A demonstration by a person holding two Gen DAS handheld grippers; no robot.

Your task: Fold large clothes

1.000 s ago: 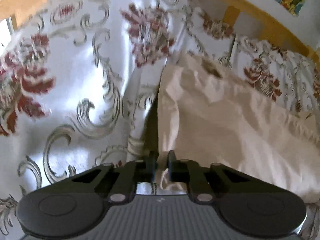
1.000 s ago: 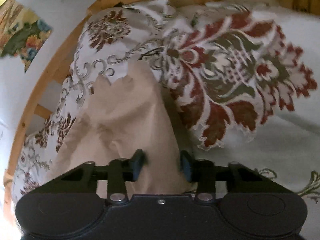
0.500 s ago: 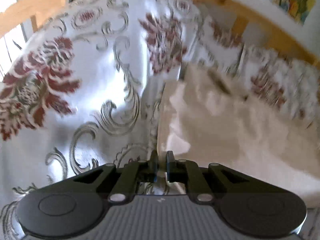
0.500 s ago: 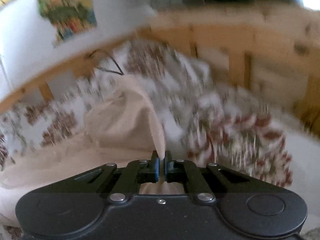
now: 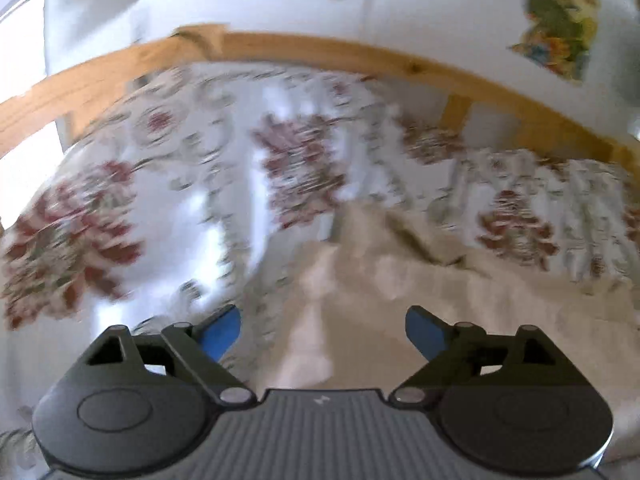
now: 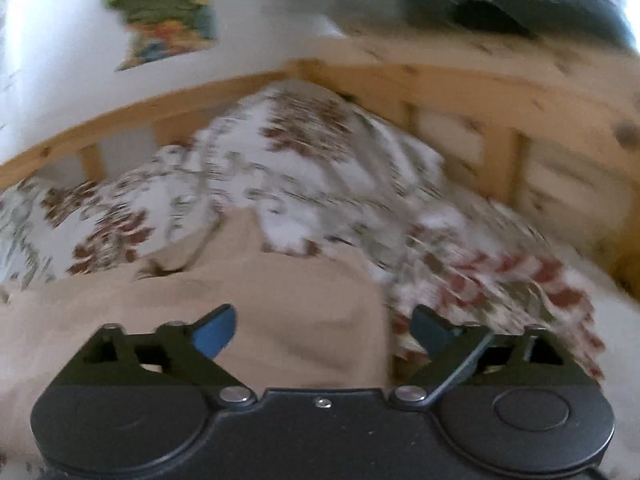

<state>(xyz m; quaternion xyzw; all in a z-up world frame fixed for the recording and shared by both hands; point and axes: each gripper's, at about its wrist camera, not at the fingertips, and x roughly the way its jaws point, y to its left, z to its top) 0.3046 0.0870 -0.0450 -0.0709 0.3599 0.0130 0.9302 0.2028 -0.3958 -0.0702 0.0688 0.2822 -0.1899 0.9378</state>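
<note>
2 hand-held grippers in view, both with jaws opening and spread wide, nothing pinched. Left hand-held gripper (image 5: 322, 330): blue pads (image 5: 220, 334) stand far apart, beige garment (image 5: 420, 300) lies below and ahead of the gap, pads not pressing on it. Right hand-held gripper (image 6: 322, 330): same, blue pads (image 6: 214, 332) wide apart, beige garment (image 6: 280, 300) flat under the gap, its right edge running down between the fingers, no contact visible. Garment rests on the bed, on a white bedspread (image 5: 160, 200) with red-and-green floral print; same bedspread (image 6: 300, 168) bunches into a mound behind the garment in the right wrist view. Garment looks like a folded, fairly flat layer with some creases near its far edge. Wooden bed frame (image 5: 280, 48) curves behind, slats showing; frame (image 6: 440, 80) also in right view. Colourful picture (image 6: 160, 12) on the white wall. Both views motion-blurred, fine detail unclear.
</note>
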